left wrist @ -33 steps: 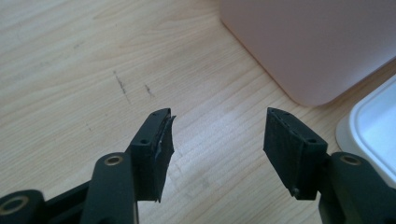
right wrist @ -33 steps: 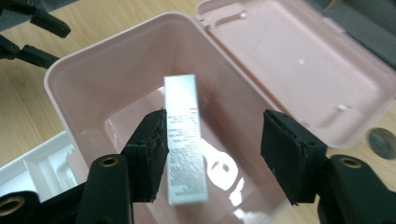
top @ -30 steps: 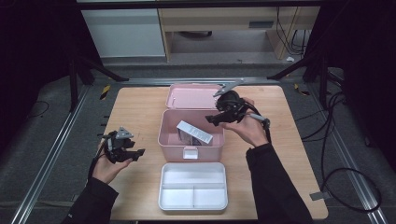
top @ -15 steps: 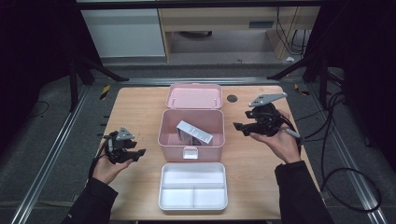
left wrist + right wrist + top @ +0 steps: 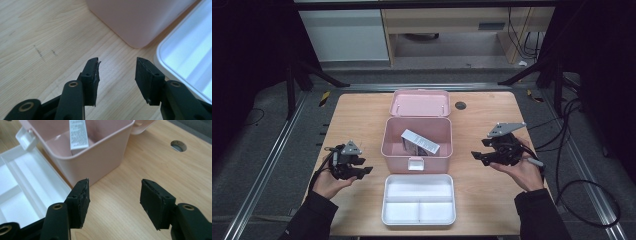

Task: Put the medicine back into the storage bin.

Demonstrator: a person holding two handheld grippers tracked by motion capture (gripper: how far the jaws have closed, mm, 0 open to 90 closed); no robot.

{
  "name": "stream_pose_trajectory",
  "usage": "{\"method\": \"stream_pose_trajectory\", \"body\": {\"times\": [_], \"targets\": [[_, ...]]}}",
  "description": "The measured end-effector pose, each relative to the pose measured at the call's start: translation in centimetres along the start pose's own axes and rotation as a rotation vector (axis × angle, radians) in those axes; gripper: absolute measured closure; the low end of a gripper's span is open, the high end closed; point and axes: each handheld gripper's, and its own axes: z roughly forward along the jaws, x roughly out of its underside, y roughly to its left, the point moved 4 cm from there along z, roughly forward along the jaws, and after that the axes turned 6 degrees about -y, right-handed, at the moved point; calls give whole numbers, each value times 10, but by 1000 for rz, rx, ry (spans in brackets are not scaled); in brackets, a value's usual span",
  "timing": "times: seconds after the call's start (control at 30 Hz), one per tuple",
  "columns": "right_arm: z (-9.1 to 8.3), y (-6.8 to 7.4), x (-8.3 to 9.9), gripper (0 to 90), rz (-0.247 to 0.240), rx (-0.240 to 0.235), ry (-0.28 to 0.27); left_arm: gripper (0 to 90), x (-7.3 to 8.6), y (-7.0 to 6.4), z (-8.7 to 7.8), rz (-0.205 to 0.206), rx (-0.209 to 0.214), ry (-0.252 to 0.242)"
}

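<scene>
An open pink box [image 5: 392,150] stands mid-table with its lid [image 5: 420,103] folded back. Inside it a white carton [image 5: 420,141] leans at a slant; the same carton [image 5: 78,133] shows in the right gripper view. A white divided tray [image 5: 419,199] lies in front of the box. My left gripper [image 5: 366,170] is held low at the table's left, open and empty, jaws pointing at the box corner [image 5: 135,25]. At the right of the box, my right gripper [image 5: 476,156] is also open and empty, with its jaws aimed at the box wall [image 5: 100,162].
A dark round hole [image 5: 460,105] sits in the tabletop behind the box, right of the lid. Cables trail off the table's right side. Bare wood lies to either side of the box. The tray's rim [image 5: 160,50] is close to my left jaws.
My right gripper has left the box, drawn back to the right and come down toward the table's right side. The carton stays in the box. The left gripper has barely moved.
</scene>
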Motion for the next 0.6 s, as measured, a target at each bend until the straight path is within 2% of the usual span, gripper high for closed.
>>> {"method": "stream_pose_trajectory", "body": {"times": [0.3, 0.4, 0.6], "targets": [[10, 9, 24, 401, -26, -15, 42, 552, 1, -15, 1, 71, 69, 33], [10, 15, 28, 431, -38, -43, 45, 563, 1, -22, 0, 106, 101, 40], [14, 32, 32, 437, -106, -91, 60, 584, 0, -38, 0, 184, 172, 72]]}}
